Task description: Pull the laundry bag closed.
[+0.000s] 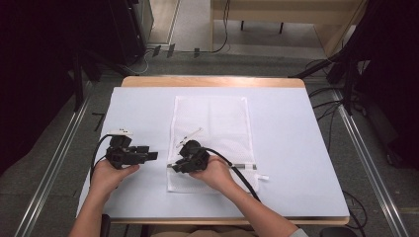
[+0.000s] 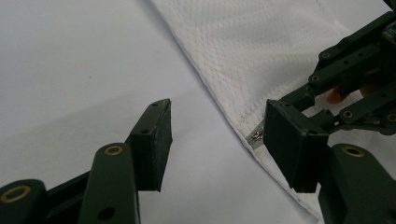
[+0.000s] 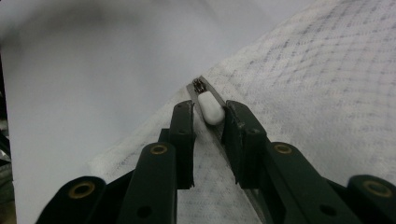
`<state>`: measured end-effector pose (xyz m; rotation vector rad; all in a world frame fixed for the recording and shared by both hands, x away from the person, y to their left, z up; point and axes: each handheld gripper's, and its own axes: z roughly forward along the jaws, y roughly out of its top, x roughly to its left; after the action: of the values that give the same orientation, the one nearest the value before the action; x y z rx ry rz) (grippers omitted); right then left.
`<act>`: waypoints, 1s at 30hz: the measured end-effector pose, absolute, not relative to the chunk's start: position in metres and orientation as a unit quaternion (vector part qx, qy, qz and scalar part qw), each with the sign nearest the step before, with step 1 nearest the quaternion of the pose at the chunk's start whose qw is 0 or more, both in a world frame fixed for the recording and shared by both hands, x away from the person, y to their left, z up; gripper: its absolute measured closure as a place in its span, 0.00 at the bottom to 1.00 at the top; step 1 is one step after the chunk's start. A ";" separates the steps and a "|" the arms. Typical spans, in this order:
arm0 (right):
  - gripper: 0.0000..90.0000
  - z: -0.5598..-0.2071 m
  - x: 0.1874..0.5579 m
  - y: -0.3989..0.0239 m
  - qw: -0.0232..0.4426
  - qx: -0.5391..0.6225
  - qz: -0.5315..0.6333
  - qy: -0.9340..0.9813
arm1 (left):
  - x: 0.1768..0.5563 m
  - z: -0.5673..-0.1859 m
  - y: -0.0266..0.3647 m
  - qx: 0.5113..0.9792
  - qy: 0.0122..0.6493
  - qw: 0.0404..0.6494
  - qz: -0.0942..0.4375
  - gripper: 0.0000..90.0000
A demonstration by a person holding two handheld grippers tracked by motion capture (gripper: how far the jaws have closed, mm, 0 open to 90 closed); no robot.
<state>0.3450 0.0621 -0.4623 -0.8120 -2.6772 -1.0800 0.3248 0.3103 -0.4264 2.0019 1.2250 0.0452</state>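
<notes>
White mesh laundry bag (image 1: 210,133) flat at centre of the desk (image 1: 291,148), right gripper (image 3: 208,122) at lower centre, fingers narrowly apart around the white zipper pull (image 3: 210,108), left gripper (image 2: 217,140) at lower left, fingers wide apart over bare desk beside the bag's edge

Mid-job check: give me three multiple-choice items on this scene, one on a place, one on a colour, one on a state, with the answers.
1. Where is the zipper pull?
A. at the mesh bag's left edge
B. at its far end
C. off the bag

2. What colour is the pull tab?
A. red
B. white
C. black

3. How do the left tongs stand?
A. clamped on the bag
C. holding the zipper
B. open over the table cover

Answers:
1 A: the right tongs meet it at the bag's left edge.
2 B: the tab looks white between the jaws.
3 B: bare cover shows between the spread jaws.
</notes>
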 end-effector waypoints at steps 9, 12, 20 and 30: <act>0.89 -0.462 0.346 0.071 0.068 -0.269 -0.359 -0.891 | 0.324 -0.427 0.311 0.786 0.482 0.387 0.017 0.48; 0.89 -0.463 0.347 0.074 0.070 -0.268 -0.360 -0.891 | 0.323 -0.427 0.312 0.785 0.483 0.388 0.017 0.47; 0.92 -0.462 0.348 0.082 0.069 -0.269 -0.354 -0.893 | 0.322 -0.427 0.312 0.786 0.483 0.386 0.017 0.47; 0.97 -0.461 0.349 0.081 0.060 -0.252 -0.353 -0.899 | 0.321 -0.428 0.308 0.789 0.478 0.387 0.013 0.47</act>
<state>0.3490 0.0814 -0.4612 -0.7634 -2.7205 -1.0682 0.3205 0.3078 -0.4282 2.0080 1.2156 0.0343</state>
